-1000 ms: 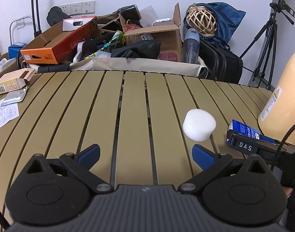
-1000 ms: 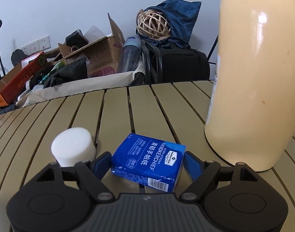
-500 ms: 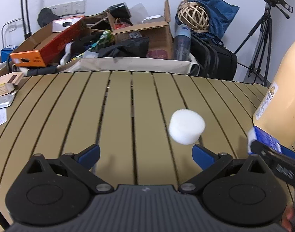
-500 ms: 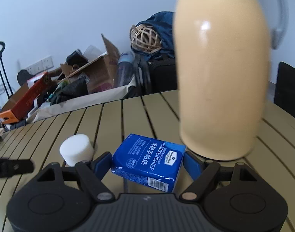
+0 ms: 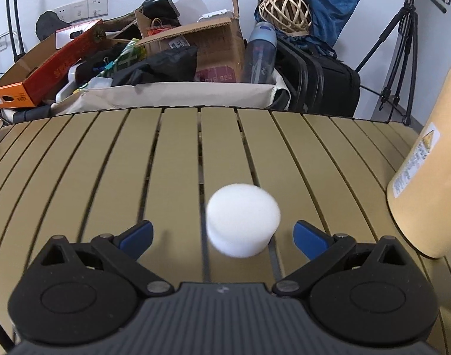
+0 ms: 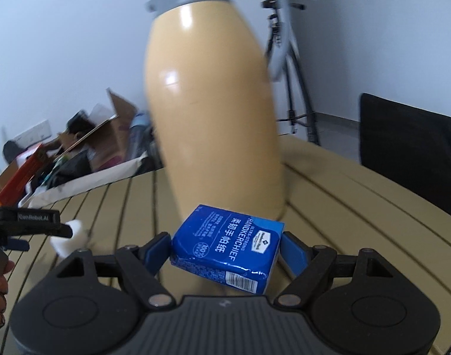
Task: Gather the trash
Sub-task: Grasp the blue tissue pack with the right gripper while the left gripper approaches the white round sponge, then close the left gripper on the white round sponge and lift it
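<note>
Since the earlier frames, both hand-held grippers have been carried sideways across the slatted counter [image 5: 113,159]: the white foam puck [image 5: 242,219], formerly seen off to the right of the left gripper [image 5: 222,232], is now framed between its blue fingers [image 5: 138,233], and the right gripper [image 6: 225,248] has been swung so that the tall beige jug [image 6: 213,103] fills its view.

The left fingers are spread wide, with clear gaps either side of the puck, which rests on the counter well left of the jug. A blue tissue packet [image 6: 226,247] is clamped between the right fingers, raised in front of the jug's base.

For a clean pick, the left fingers would best be lowered until the puck's side wall is straddled at mid-height, then closed gently, since the foam looks likely to squash or pop out. Meanwhile the packet should be kept clear of the jug, which could be knocked.
</note>
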The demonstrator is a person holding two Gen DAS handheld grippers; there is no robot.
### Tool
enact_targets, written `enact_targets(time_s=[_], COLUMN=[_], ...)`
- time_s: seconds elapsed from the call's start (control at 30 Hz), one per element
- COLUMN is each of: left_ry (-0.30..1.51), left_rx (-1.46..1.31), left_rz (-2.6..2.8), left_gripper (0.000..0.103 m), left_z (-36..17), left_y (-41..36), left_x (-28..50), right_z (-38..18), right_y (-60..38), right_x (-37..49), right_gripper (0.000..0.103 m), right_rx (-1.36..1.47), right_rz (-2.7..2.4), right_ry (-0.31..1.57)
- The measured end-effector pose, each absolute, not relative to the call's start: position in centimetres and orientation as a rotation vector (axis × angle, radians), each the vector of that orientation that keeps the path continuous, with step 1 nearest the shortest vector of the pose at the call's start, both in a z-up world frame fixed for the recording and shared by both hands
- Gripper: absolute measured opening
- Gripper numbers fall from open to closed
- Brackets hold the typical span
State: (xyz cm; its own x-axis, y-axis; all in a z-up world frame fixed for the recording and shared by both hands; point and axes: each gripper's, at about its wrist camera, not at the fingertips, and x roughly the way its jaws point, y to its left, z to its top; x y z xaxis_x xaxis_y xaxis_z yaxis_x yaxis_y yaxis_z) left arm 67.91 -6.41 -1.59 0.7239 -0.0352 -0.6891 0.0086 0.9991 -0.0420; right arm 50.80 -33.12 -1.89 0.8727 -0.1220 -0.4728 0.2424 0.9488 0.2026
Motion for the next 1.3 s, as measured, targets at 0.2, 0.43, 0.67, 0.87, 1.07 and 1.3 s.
enact_targets(time_s=[0.2, 0.43, 0.67, 0.87, 1.07, 1.3], left_ry=[0.77, 0.734, 0.687, 0.661, 0.64, 0.619], left_rx=[-0.023, -0.01, 0.019, 0.035, 0.051, 0.053], left_rz=[-0.001, -0.018, -0.032, -0.049, -0.065, -0.061], left_gripper=[0.091, 0.058, 0.058, 0.058, 0.058, 0.058], left_z=[-3.2, -3.2, -2.2, -0.7, 1.2, 3.2], left_y=[-7.6, -8.0, -8.4, -8.3, -7.8, -6.9], left_x=[69.6, 69.6, 67.8, 65.1, 61.0, 55.9], right_z=[-2.6, -3.4, -3.2, -2.0, -0.4, 1.2], right_y=[-35.3, -36.1, -35.5, -33.7, -31.6, -29.9], right_x=[50.1, 50.1, 49.7, 48.5, 45.9, 42.1], right_gripper=[0.08, 0.08, 0.08, 0.08, 0.08, 0.08], right_rx=[0.281, 0.287, 0.284, 0.278, 0.251, 0.248], right_rz=[-0.237, -0.251, -0.227, -0.196, -0.157, -0.113], right_ry=[0.464, 0.477, 0.47, 0.449, 0.428, 0.438])
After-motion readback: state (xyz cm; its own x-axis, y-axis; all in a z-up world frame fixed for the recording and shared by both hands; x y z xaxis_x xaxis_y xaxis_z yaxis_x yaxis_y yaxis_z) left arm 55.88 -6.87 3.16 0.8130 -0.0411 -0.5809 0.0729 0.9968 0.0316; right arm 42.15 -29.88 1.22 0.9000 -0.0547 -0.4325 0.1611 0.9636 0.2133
